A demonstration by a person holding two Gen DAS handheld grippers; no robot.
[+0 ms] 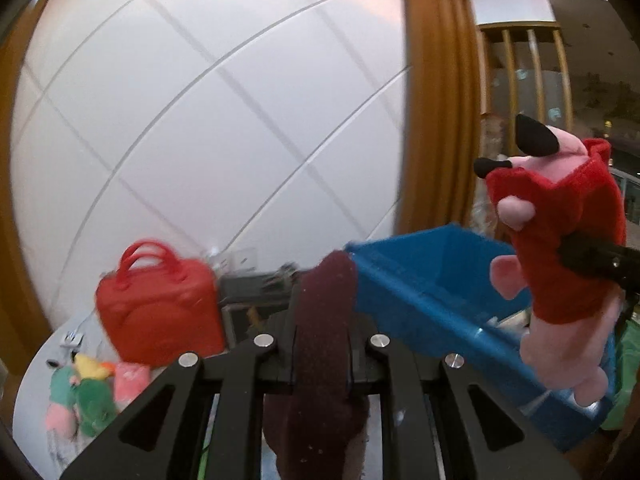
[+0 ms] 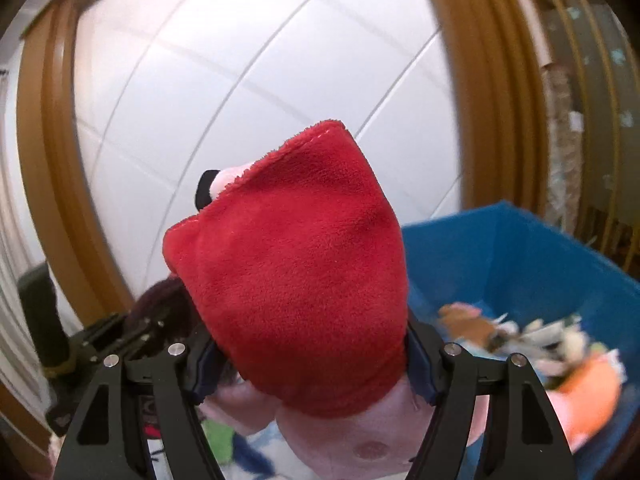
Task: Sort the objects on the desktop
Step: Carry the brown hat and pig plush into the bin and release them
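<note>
My left gripper (image 1: 322, 344) is shut on a dark maroon fabric piece (image 1: 326, 300) that sticks up between its fingers. The same gripper (image 2: 132, 332) and the fabric (image 2: 160, 300) show at the lower left of the right wrist view. My right gripper (image 2: 312, 364) is shut on a pink plush toy in a red dress (image 2: 296, 272), its pads pressing on the toy's sides. From the left wrist view that toy (image 1: 560, 240) hangs upright at the right, over a blue bin (image 1: 400, 292), with one black finger (image 1: 596, 260) across it.
The blue bin (image 2: 540, 264) holds several plush toys and an orange item (image 2: 588, 392). A red handbag (image 1: 160, 308) stands left of the bin. Small plush toys (image 1: 84, 392) lie at the lower left. A white panelled wall and wooden frames stand behind.
</note>
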